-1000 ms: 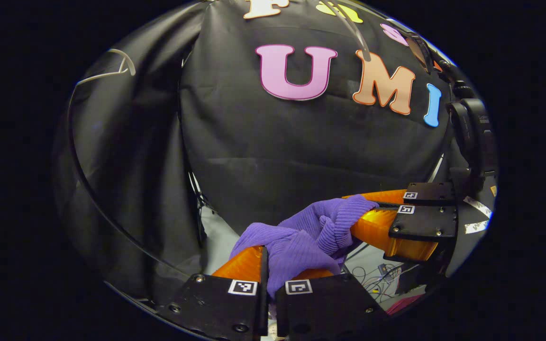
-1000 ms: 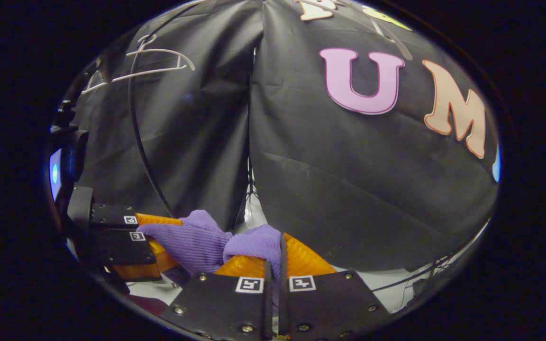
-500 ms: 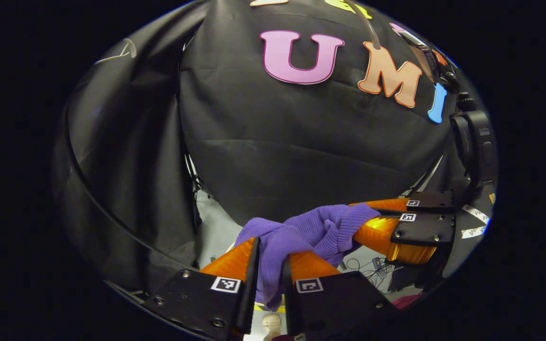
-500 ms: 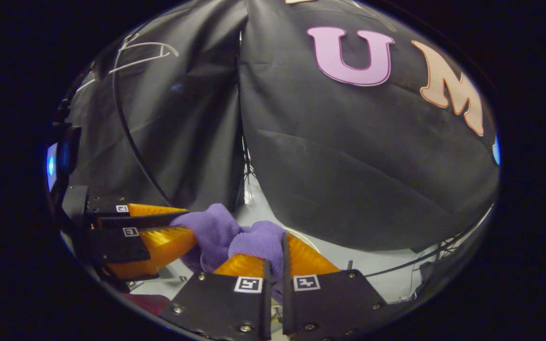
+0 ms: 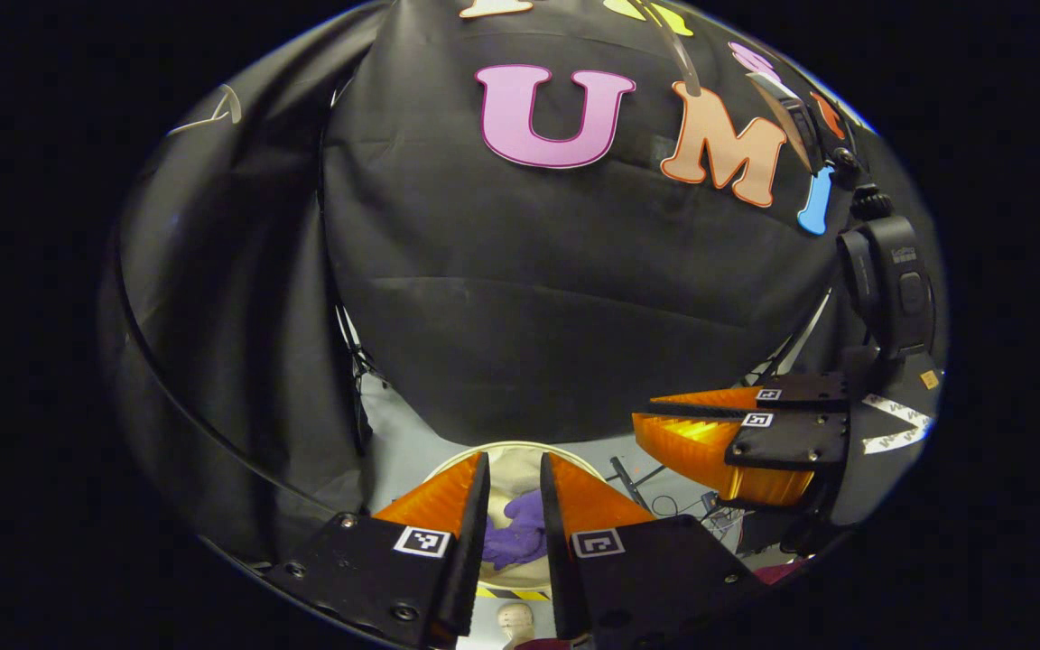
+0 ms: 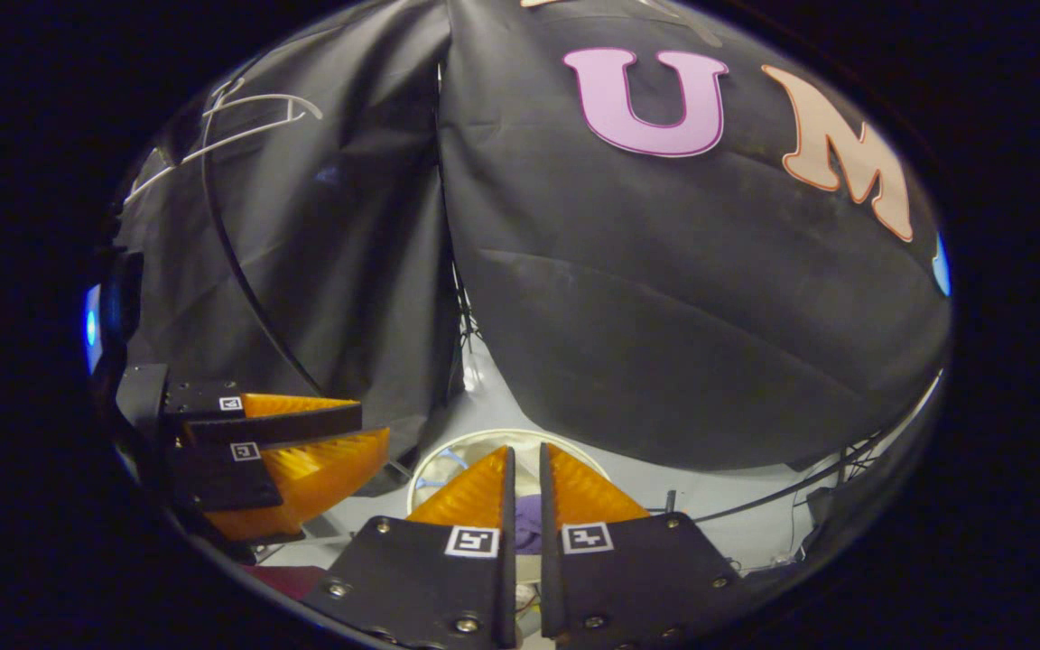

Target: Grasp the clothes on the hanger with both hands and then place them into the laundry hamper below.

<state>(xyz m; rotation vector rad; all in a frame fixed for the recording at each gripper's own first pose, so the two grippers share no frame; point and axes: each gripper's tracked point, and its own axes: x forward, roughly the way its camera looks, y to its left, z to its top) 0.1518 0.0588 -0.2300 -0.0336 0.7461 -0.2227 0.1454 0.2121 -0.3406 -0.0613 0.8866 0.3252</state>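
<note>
The purple knitted garment [image 5: 520,533] lies bunched inside the round pale laundry hamper [image 5: 448,460] on the floor below. In the left gripper view, my left gripper [image 5: 513,456] hangs above it, open, with nothing between its fingers. My right gripper [image 5: 646,411] hovers to its right, its tips slightly apart and empty. In the right gripper view, my right gripper [image 6: 523,449] stands over the hamper [image 6: 434,456], and a strip of the garment [image 6: 527,525] shows through the narrow gap. My left gripper [image 6: 374,420] is at the left. The bare white hanger [image 6: 249,113] hangs high up.
Black cloth walls close in the booth on all sides. A thin black cable [image 6: 240,271] curves down the wall. Loose cables [image 5: 664,496] lie on the pale floor beside the hamper. A dark camera mount [image 5: 890,280] stands at the right.
Both grippers let go of the purple garment, which dropped from between them into the hamper. The left gripper's fingers have spread a little.
</note>
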